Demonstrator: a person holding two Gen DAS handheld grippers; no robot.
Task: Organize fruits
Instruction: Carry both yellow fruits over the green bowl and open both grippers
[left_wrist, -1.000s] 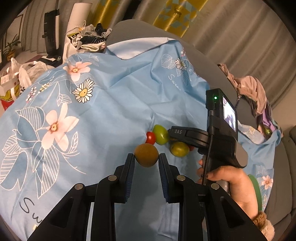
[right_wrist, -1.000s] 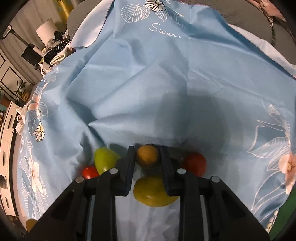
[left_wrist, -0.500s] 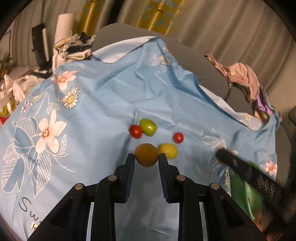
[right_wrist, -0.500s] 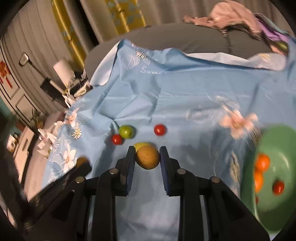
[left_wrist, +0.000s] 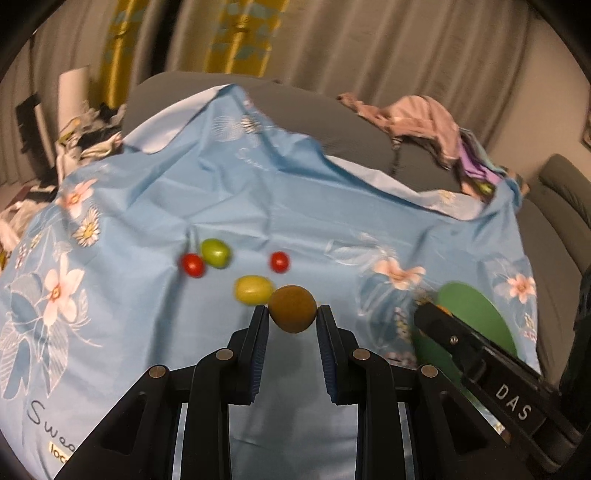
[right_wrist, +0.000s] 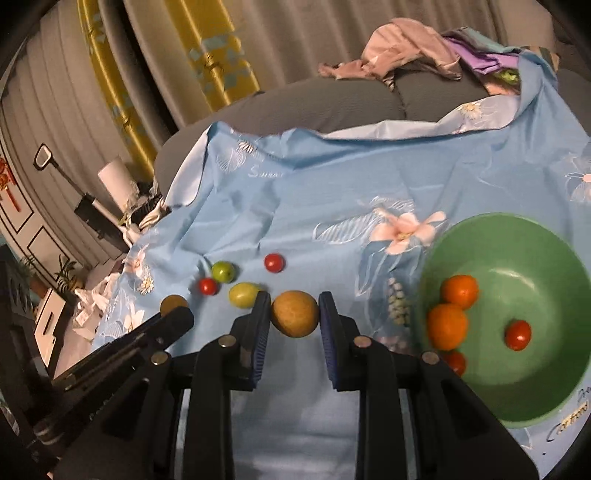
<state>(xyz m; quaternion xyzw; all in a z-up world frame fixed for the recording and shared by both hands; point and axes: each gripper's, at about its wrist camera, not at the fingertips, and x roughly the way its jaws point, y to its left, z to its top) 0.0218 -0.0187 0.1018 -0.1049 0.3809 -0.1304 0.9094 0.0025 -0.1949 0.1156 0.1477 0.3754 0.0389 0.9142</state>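
Left gripper (left_wrist: 291, 317): clamped on a brown round fruit (left_wrist: 292, 308), held above the blue floral cloth (left_wrist: 147, 206).
Right gripper (right_wrist: 293, 314): clamped on a tan round fruit (right_wrist: 295, 313), held left of the green bowl (right_wrist: 535, 398).
Green bowl: two oranges (right_wrist: 447, 325) and cherry tomatoes (right_wrist: 518, 334) are contained.
Cloth: a yellow-green fruit (left_wrist: 253, 290), a green fruit (left_wrist: 215, 252) and two loose tomatoes (left_wrist: 279, 261) are seen beyond the fingertips.

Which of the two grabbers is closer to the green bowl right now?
Right. The right gripper, holding a brown fruit, sits just beside the green bowl. The left gripper, holding its own brown fruit, is farther out, past the right one.
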